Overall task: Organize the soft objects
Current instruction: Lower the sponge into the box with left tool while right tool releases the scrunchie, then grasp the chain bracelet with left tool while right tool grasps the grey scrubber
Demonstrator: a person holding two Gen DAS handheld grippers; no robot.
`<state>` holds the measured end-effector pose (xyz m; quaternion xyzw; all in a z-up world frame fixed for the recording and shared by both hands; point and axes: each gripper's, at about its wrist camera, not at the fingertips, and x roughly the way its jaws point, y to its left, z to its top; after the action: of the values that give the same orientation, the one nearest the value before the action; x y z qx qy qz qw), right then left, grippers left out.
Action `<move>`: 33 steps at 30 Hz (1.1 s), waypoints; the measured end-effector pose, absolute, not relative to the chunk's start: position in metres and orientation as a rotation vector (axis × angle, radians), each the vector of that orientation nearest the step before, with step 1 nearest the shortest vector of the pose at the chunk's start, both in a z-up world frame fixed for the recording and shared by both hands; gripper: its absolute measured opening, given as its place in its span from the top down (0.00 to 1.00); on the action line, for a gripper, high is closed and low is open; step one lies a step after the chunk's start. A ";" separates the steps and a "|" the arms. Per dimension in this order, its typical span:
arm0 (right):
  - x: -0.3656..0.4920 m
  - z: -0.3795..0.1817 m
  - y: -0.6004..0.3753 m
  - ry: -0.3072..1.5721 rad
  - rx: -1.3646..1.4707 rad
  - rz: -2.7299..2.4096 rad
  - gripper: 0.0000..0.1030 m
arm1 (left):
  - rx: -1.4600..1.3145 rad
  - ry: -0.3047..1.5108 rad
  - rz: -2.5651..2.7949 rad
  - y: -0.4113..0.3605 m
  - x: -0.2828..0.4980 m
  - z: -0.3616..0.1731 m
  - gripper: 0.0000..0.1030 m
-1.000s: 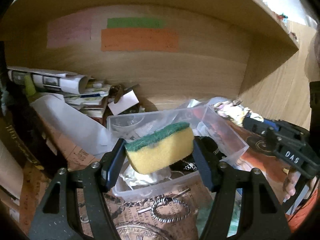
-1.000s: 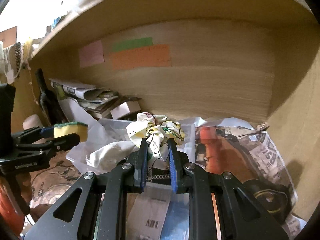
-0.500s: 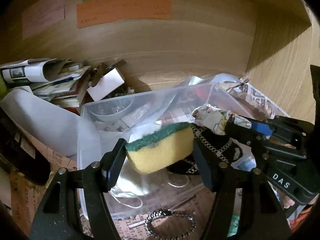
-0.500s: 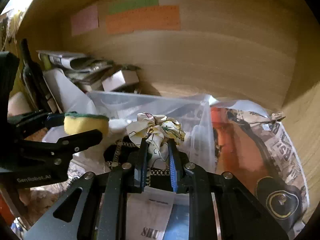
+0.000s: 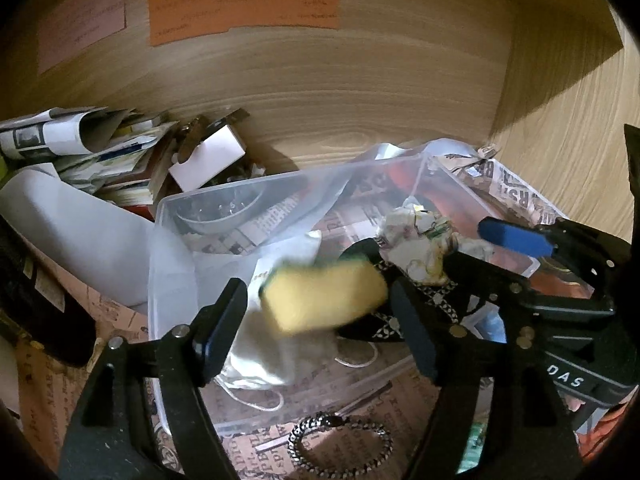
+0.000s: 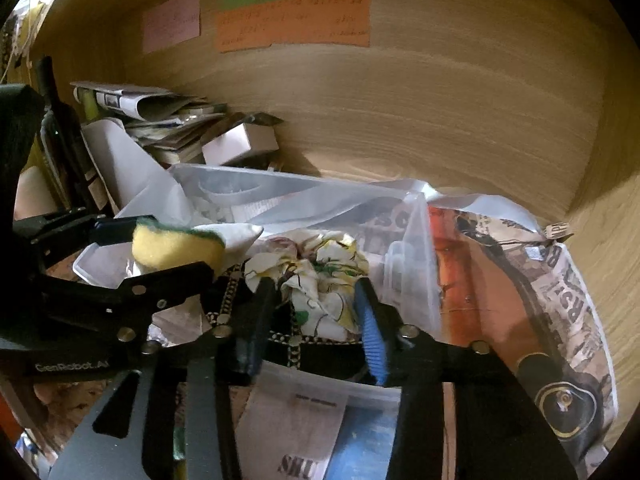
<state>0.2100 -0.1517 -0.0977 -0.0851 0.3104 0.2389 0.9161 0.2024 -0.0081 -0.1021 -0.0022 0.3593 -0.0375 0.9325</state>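
Sponge (image 5: 324,296): yellow foam block with a green scouring face, motion-blurred, in the gap between the left tongs' spread fingers, over the tub; no finger visibly presses it.
Scrunchie (image 6: 320,276): crumpled cream fabric with green and yellow print, lying in the tub between the right tongs' fingers, apart from both.
Left tongs (image 5: 316,328): black fingers, spread wide.
Right tongs (image 6: 316,320): parted, one finger black, one with a ribbed blue pad.
Tub (image 5: 160,240): clear plastic, rectangular with rounded corners; it holds the scrunchie, a black cloth with chain trim (image 5: 400,320) and a white face mask (image 5: 260,356).
Bracelet (image 5: 340,446): silver chain ring, on newsprint just near of the tub.
Far left: a pile of papers (image 5: 80,148) and a small white box (image 5: 208,156).
Back wall: wood grain with pink, green and orange paper notes (image 5: 244,8).
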 end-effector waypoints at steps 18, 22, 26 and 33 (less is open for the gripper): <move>0.160 -0.054 -0.179 0.475 -0.151 0.477 0.21 | -0.045 0.611 -0.083 0.012 0.143 -0.061 0.10; 0.143 -0.057 -0.190 0.481 -0.145 0.471 0.21 | -0.025 0.594 -0.064 0.017 0.127 -0.061 0.07; 0.129 -0.069 -0.198 0.515 -0.139 0.458 0.21 | -0.003 0.622 -0.048 0.018 0.114 -0.074 0.07; 0.107 -0.098 -0.206 0.587 -0.178 0.405 0.21 | 0.003 0.751 -0.041 0.017 0.107 -0.118 0.07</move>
<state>0.1069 -0.2063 -0.0975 -0.0872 0.2869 0.1981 0.9332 0.1072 0.0174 -0.1175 0.0013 0.3665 -0.0198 0.9302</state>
